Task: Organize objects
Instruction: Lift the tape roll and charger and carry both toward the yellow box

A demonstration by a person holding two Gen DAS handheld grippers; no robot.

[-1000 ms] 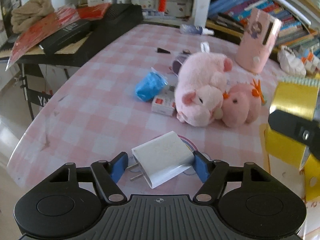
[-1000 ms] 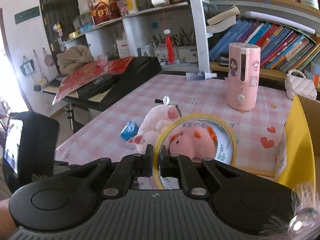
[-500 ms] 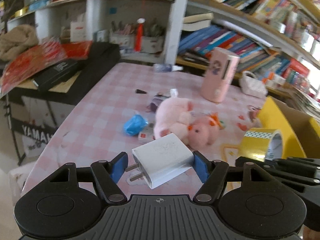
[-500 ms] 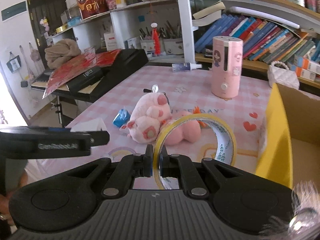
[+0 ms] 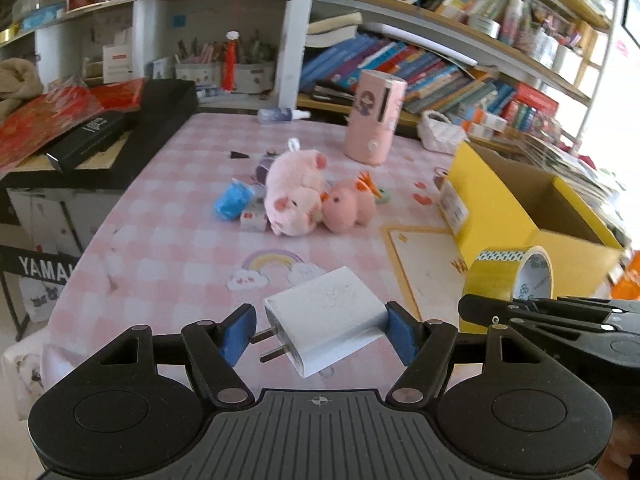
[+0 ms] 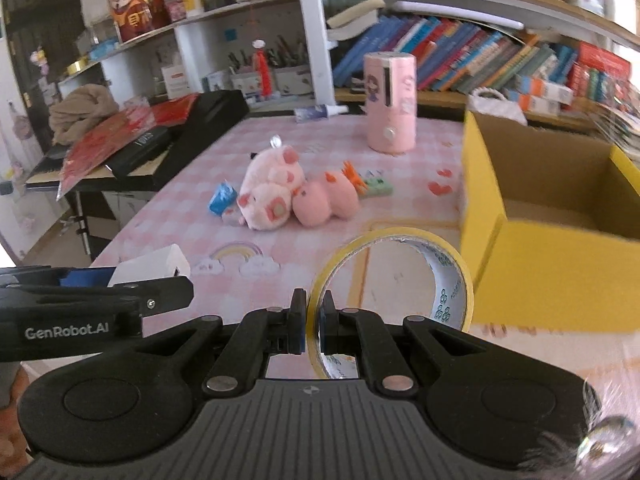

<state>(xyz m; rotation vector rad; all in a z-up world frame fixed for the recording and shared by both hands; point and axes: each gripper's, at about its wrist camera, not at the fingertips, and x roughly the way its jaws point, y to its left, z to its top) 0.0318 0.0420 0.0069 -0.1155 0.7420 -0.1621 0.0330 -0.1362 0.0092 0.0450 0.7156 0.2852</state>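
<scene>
Pink checked table point(image 5: 168, 220) fills the view, its near edge hidden behind the gripper bodies. At its right sits the yellow box point(image 6: 552, 264), open-topped, its far right side cut off by the frame and blurred. Mid-table, two pink plush toys point(image 5: 296, 196) lie touching; a blue packet point(image 5: 232, 202) and small items beside them are hard to make out. The left gripper point(image 5: 318, 334) clamps a white charger point(image 5: 326, 320), prongs pointing left, above the table. The right gripper point(image 6: 313, 326) pinches the wall of a yellow tape roll point(image 6: 400, 276), just beside the box.
</scene>
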